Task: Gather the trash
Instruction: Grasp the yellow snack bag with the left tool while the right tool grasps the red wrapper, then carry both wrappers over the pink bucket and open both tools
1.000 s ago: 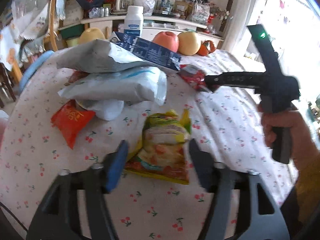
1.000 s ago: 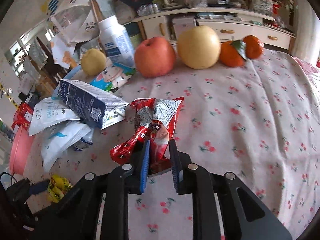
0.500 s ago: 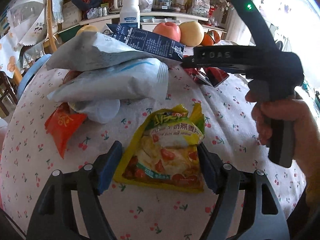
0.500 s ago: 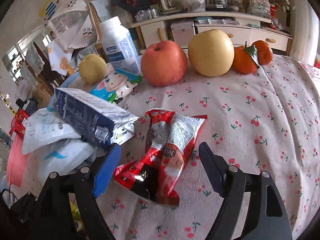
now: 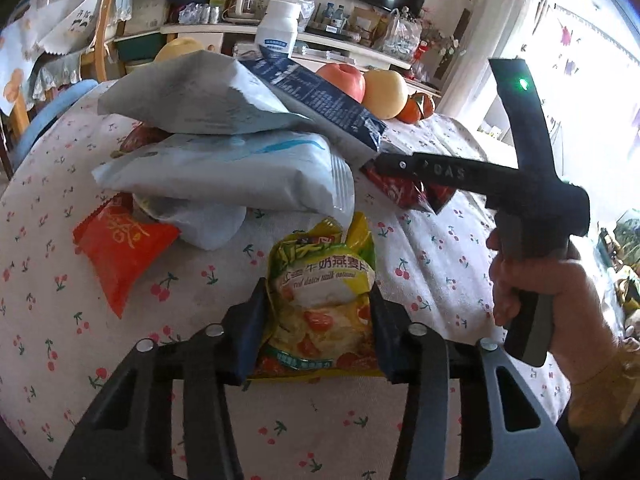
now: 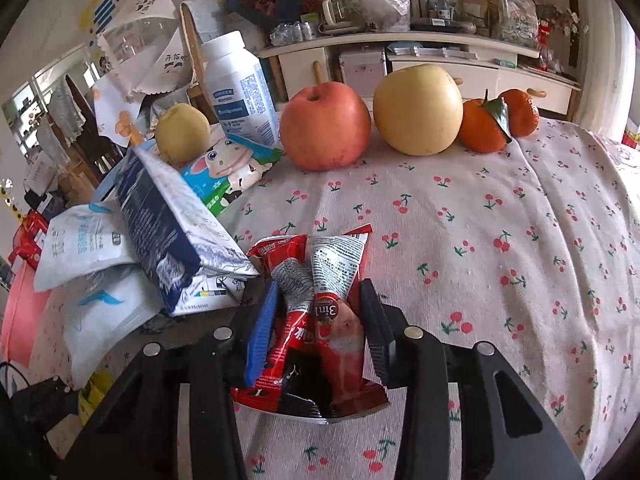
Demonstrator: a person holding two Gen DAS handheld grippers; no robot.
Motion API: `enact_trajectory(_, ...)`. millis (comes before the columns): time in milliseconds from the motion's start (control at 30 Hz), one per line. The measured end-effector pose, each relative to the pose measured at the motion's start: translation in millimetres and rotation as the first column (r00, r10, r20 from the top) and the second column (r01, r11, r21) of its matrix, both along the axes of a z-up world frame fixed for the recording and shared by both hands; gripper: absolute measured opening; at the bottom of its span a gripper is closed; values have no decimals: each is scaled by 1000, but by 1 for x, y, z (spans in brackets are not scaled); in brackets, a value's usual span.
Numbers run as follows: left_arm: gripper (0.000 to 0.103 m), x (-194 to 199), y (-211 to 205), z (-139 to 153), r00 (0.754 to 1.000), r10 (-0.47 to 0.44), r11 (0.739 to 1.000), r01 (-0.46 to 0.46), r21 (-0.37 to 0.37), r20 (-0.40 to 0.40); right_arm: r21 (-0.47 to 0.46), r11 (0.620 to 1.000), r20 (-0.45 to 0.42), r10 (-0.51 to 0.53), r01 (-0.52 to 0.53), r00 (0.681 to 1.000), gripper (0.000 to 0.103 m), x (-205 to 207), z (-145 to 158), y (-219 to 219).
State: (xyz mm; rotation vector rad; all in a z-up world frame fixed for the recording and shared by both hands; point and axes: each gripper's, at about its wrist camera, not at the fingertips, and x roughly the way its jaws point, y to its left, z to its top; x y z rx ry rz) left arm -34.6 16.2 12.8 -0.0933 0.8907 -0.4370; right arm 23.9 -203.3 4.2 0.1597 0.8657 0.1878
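Observation:
A yellow snack packet (image 5: 320, 280) lies on the cherry-print tablecloth (image 5: 432, 256), bunched between the fingers of my left gripper (image 5: 318, 320). Its jaws are closing and both pads press the packet's sides. In the right wrist view a crumpled red wrapper (image 6: 320, 280) stands squeezed between the pads of my right gripper (image 6: 320, 320), whose jaws are also closing. The left wrist view shows the right gripper (image 5: 384, 162) from the side, a hand (image 5: 540, 292) round its handle, over the red wrapper (image 5: 400, 192).
A pile of white bags (image 5: 224, 176) and a dark blue carton (image 5: 320, 100) sits just left of both packets, with an orange packet (image 5: 120, 248) beside it. An apple (image 6: 324, 128), a pear (image 6: 416, 108), oranges (image 6: 480, 128) and a white bottle (image 6: 236, 88) line the far edge. A pink bin (image 6: 20, 320) stands at the left.
Both pairs of jaws stood wide half a second ago and have closed in on their packets. The left gripper slid forward around the yellow packet; the right released its earlier narrow pinch and regripped the red wrapper.

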Motion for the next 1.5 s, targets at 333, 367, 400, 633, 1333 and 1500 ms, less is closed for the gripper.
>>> enact_trajectory(333,40,-9,12,9,1000,5,1000,-4,-13,11,7,999,25,-42,42,999,35,-31,6,2)
enact_trajectory(367,40,-11,15,11,1000,4,1000,-3,-19,16,6,999,28,-44,43,999,35,-33,7,3)
enact_trajectory(400,40,-14,17,14,1000,4,1000,-3,-25,23,2,999,31,-46,46,998,35,-37,9,5)
enact_trajectory(633,40,-26,39,36,998,13,997,-8,-72,66,1,997,48,-77,77,996,34,-66,16,9)
enact_trajectory(1333,40,-56,118,84,961,192,980,-176,-94,201,59,995,214,-88,77,973,33,-155,86,47)
enact_trajectory(1500,40,-61,157,98,927,292,956,-277,-93,235,98,994,237,14,-38,971,33,-161,110,91)
